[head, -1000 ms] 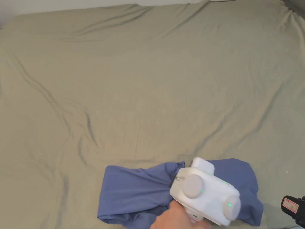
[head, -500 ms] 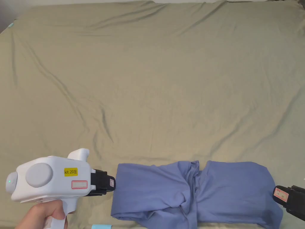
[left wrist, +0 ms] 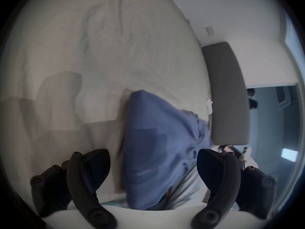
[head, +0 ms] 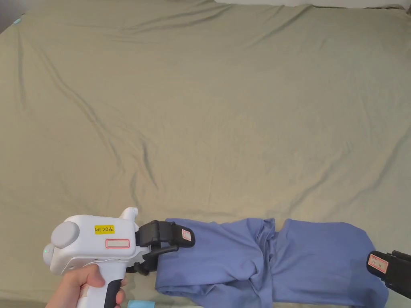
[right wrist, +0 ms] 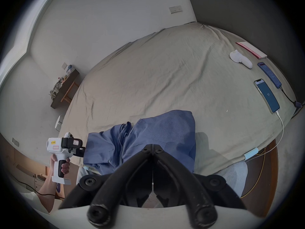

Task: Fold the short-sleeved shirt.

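The blue short-sleeved shirt (head: pixel 257 260) lies bunched along the near edge of the bed, on the olive-green sheet (head: pixel 208 120), with a twisted ridge of cloth running across its middle. My left gripper (head: pixel 170 244) is at the shirt's left end, held by a hand (head: pixel 86 286) on its white pistol grip. In the left gripper view its jaws stand wide apart with the shirt's end (left wrist: pixel 148 150) lying between them, and neither jaw presses on the cloth. One jaw reaches over the top of the fabric in the head view; whether the lower one touches the shirt I cannot tell from here.

My right gripper (head: pixel 387 266) sits at the shirt's right end, near the frame's edge. In the right gripper view its jaws (right wrist: pixel 153 150) are closed tip to tip with nothing between them, the tips over the blue cloth (right wrist: pixel 148 133).

Farther up the bed, near the dark headboard (right wrist: pixel 247 17), lie two phones (right wrist: pixel 267 98), a white device (right wrist: pixel 240 60) and a pink-edged book (right wrist: pixel 251 50), well apart from the shirt.
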`<state>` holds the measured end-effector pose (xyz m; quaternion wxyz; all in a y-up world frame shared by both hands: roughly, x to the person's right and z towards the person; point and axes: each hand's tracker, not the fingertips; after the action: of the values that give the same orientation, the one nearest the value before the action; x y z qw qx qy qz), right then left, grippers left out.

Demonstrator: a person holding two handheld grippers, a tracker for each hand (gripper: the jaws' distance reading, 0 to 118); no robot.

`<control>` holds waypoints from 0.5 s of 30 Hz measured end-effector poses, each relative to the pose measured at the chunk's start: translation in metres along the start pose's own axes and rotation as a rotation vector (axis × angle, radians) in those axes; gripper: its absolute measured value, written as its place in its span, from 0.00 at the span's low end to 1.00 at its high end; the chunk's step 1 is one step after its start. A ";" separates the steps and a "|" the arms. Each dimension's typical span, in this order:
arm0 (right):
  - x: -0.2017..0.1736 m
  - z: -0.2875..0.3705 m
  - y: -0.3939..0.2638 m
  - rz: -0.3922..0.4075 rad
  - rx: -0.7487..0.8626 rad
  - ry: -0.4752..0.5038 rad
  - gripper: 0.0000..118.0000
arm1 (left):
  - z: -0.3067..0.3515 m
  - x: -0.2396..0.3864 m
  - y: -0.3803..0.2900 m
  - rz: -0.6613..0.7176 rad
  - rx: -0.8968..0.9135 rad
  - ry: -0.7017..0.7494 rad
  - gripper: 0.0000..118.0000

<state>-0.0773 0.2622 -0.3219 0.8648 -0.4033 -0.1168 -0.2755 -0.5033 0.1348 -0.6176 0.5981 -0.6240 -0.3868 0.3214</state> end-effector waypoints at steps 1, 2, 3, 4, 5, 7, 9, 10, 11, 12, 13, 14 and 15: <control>0.000 0.001 -0.001 0.001 -0.003 0.000 0.00 | -0.006 -0.005 0.002 0.029 -0.040 -0.034 0.76; -0.001 0.000 -0.002 0.001 -0.004 -0.002 0.00 | -0.012 -0.007 0.002 0.022 -0.042 0.013 0.64; -0.001 0.000 -0.002 0.002 -0.004 -0.006 0.00 | -0.018 -0.007 0.000 -0.007 -0.045 0.076 0.49; -0.001 0.001 -0.003 0.001 -0.004 -0.007 0.00 | -0.020 0.022 -0.017 -0.049 -0.037 0.118 0.19; -0.001 0.001 -0.003 -0.001 -0.004 -0.008 0.00 | -0.018 0.029 -0.019 -0.072 -0.024 0.179 0.11; -0.001 0.004 -0.004 -0.005 0.001 -0.001 0.00 | -0.013 0.032 -0.024 -0.082 0.001 0.225 0.11; -0.001 0.006 -0.003 -0.004 0.003 -0.004 0.00 | -0.005 0.022 -0.002 -0.092 0.004 0.218 0.11; -0.002 0.006 -0.003 -0.002 0.006 -0.009 0.00 | 0.000 0.026 -0.001 -0.109 0.028 0.247 0.11; -0.001 0.007 -0.003 -0.002 0.010 -0.011 0.00 | 0.007 0.029 0.002 -0.105 0.038 0.270 0.11; -0.001 0.008 -0.002 -0.005 0.013 -0.010 0.00 | 0.014 0.023 -0.003 -0.100 0.057 0.273 0.11; 0.000 0.008 -0.002 -0.008 0.016 -0.007 0.00 | 0.023 0.021 0.000 -0.093 0.058 0.260 0.10; 0.000 0.008 -0.002 -0.009 0.019 -0.002 0.00 | 0.034 0.020 0.003 -0.056 0.063 0.243 0.10; 0.000 0.008 -0.001 -0.009 0.020 0.001 0.00 | 0.048 0.022 0.006 -0.048 0.084 0.262 0.10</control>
<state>-0.0784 0.2674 -0.3162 0.8677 -0.3939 -0.1209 -0.2782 -0.5336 0.1779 -0.6261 0.6766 -0.6256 -0.3063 0.2386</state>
